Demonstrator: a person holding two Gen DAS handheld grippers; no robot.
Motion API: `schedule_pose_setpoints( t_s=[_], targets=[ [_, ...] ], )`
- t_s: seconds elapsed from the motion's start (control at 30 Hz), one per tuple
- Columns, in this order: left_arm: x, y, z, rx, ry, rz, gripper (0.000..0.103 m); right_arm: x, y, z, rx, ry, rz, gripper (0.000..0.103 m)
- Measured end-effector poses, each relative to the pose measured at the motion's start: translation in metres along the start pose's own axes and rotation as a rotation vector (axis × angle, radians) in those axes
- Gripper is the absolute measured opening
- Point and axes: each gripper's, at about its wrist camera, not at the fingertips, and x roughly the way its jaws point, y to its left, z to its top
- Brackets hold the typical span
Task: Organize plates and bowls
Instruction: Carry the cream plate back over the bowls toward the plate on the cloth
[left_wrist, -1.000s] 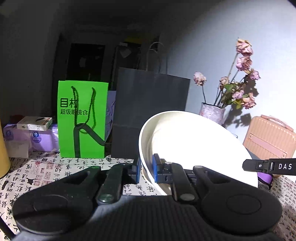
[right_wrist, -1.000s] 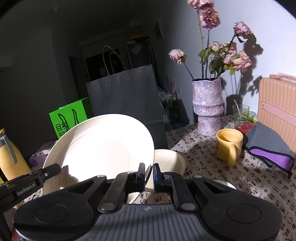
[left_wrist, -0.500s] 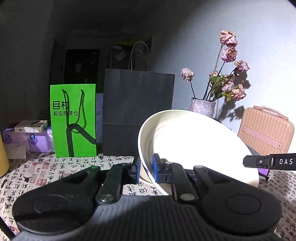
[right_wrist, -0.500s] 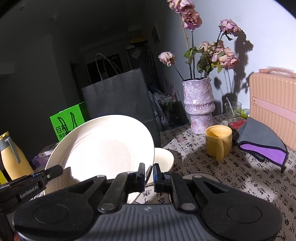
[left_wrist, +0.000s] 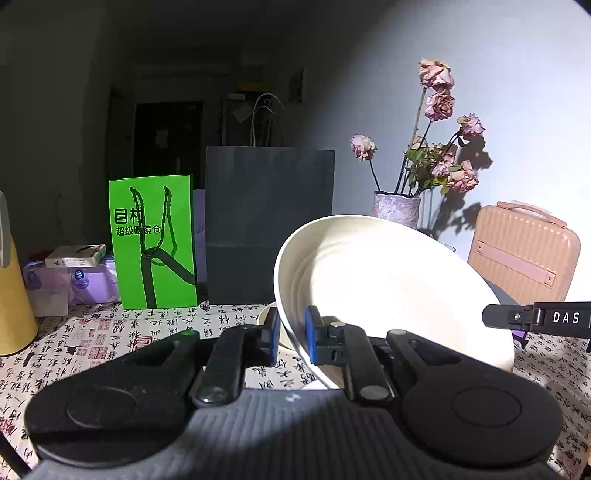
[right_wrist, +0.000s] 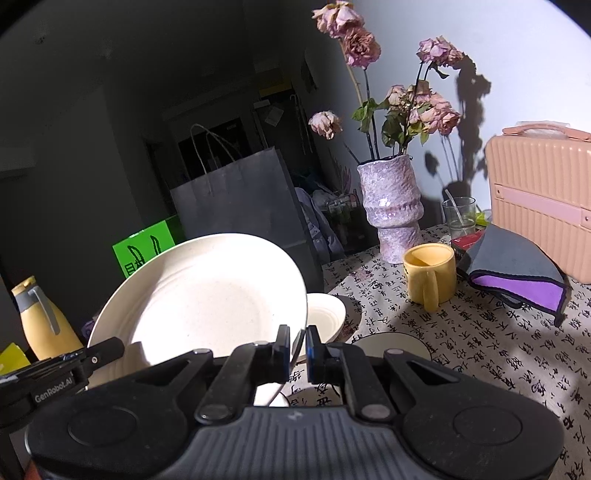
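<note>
A large cream plate (left_wrist: 388, 291) is held tilted above the table by both grippers. My left gripper (left_wrist: 290, 332) is shut on its left rim. My right gripper (right_wrist: 297, 345) is shut on its right rim; the plate also shows in the right wrist view (right_wrist: 199, 299). A small cream bowl (right_wrist: 327, 319) sits on the table just behind the plate; a sliver of it shows in the left wrist view (left_wrist: 266, 317). Another round dish (right_wrist: 391, 345) lies on the table under my right gripper, mostly hidden.
On the patterned tablecloth (right_wrist: 480, 332) stand a yellow mug (right_wrist: 430, 275), a purple vase of dried flowers (right_wrist: 391, 210), a glass (right_wrist: 458, 218), a pink case (right_wrist: 543, 199), a grey-purple cloth (right_wrist: 517, 269). A green bag (left_wrist: 153, 240), dark bag (left_wrist: 267, 221) and yellow flask (right_wrist: 38, 321) stand behind.
Both grippers have kept their hold on the plate. The views have shifted slightly, and the small bowl now shows lower and nearer behind the plate.
</note>
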Motion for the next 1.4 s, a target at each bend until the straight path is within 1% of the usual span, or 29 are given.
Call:
schedule_pose_setpoints(
  t_s=[0.23, 0.57, 0.77, 1.07, 1.4],
  targets=[
    [-0.027, -0.014, -0.009, -0.016, 0.010, 0.004, 0.015, -0.027, -0.010, -0.004, 0.026, -0.028, 0.024, 0.008],
    [-0.065, -0.030, -0.021, -0.030, 0.013, 0.019, 0.016, -0.066, -0.016, -0.015, 0.028, -0.053, 0.055, 0.008],
    [-0.085, -0.040, -0.032, -0.039, 0.023, 0.028, 0.016, -0.086, -0.024, -0.026, 0.035, -0.048, 0.071, 0.008],
    [-0.117, -0.056, -0.047, -0.039, 0.014, 0.052, 0.016, -0.112, -0.034, -0.041, 0.032, -0.040, 0.092, 0.008],
    [-0.145, -0.064, -0.070, -0.062, 0.034, 0.089, 0.016, -0.131, -0.040, -0.063, 0.022, -0.005, 0.121, 0.008]
  ],
)
